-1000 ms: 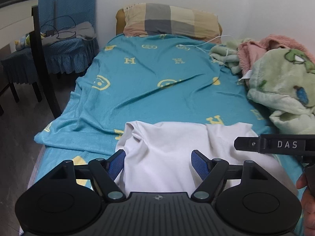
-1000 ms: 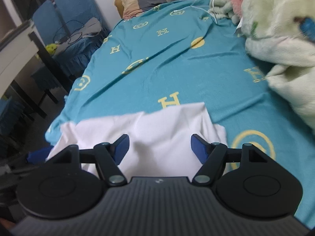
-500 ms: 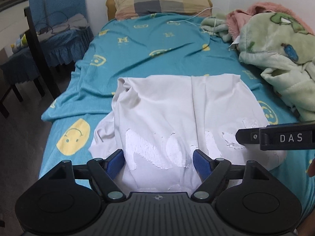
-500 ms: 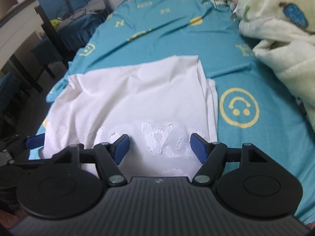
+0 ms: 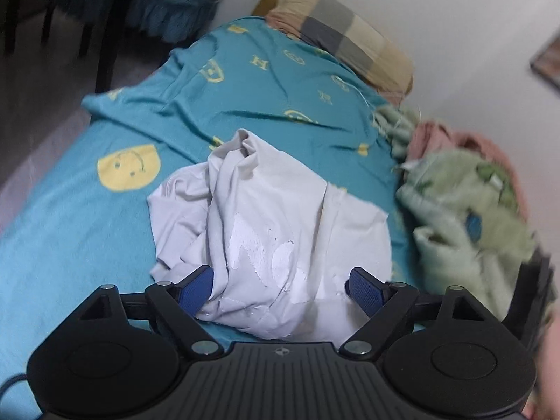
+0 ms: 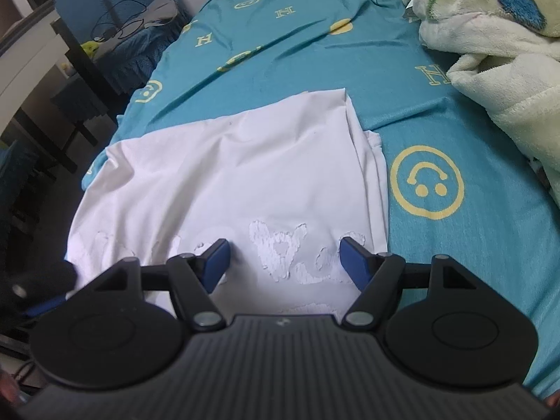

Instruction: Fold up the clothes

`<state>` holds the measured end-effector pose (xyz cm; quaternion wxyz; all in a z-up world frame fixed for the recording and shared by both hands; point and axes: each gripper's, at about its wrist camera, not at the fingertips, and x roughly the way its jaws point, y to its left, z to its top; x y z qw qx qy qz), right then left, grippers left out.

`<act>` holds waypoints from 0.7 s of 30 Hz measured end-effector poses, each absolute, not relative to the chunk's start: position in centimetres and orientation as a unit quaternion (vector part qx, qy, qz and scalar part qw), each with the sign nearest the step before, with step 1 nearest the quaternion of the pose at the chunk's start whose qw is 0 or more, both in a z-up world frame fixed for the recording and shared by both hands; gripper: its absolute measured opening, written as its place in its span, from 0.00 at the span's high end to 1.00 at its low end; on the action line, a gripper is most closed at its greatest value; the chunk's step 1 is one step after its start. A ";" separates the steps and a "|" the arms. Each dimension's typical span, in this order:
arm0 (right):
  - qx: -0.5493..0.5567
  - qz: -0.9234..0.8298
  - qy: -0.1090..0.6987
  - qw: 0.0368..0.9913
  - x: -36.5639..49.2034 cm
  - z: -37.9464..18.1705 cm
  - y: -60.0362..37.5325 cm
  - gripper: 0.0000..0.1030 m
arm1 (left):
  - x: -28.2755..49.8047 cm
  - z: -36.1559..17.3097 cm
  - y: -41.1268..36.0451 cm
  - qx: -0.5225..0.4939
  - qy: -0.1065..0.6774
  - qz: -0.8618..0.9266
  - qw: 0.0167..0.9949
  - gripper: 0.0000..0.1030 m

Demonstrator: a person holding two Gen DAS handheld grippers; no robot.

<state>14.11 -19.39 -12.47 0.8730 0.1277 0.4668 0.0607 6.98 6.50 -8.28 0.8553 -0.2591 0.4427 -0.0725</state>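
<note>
The white T-shirt (image 6: 238, 175) lies partly folded on the bed's teal sheet (image 6: 437, 112), its left side bunched. Both the left tool (image 5: 280, 287) and the right tool (image 6: 283, 259) hover over its near edge, jaws spread wide, gripping nothing.
</note>
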 end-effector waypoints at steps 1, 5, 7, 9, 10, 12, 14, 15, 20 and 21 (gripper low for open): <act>0.130 0.060 0.467 0.873 14.1 -12.5 -19.5 0.31 | 6.9 -8.5 6.9 -0.277 0.445 -0.071 0.849 0.14; 0.141 0.059 0.466 0.871 14.1 -12.4 -19.9 0.31 | 6.8 -9.2 8.4 -0.347 0.451 -0.066 0.820 0.14; 0.146 0.058 0.465 0.871 14.1 -12.4 -20.1 0.31 | 6.5 -9.2 8.3 -0.344 0.455 -0.062 0.819 0.14; 0.150 0.056 0.465 0.871 14.1 -12.4 -20.2 0.32 | 6.2 -9.2 8.1 -0.339 0.459 -0.058 0.819 0.14; 0.153 0.054 0.464 0.871 14.2 -12.3 -20.2 0.31 | 6.0 -9.2 8.0 -0.336 0.461 -0.055 0.819 0.14; 0.158 0.050 0.465 0.870 14.4 -12.3 -20.3 0.31 | 5.7 -9.2 7.8 -0.331 0.465 -0.051 0.820 0.14; 0.162 0.047 0.465 0.869 14.5 -12.3 -20.3 0.31 | 5.8 -9.7 7.7 -0.337 0.466 -0.049 0.817 0.14; 0.164 0.046 0.464 0.869 14.6 -12.3 -20.3 0.31 | 6.1 -10.2 7.7 -0.347 0.464 -0.050 0.813 0.14; 0.183 0.041 0.461 0.867 14.7 -12.1 -20.8 0.31 | 7.9 -13.8 8.7 -0.423 0.469 -0.026 0.775 0.16; 0.190 0.040 0.460 0.866 14.7 -12.1 -21.0 0.31 | 8.1 -14.4 9.1 -0.441 0.466 -0.019 0.767 0.18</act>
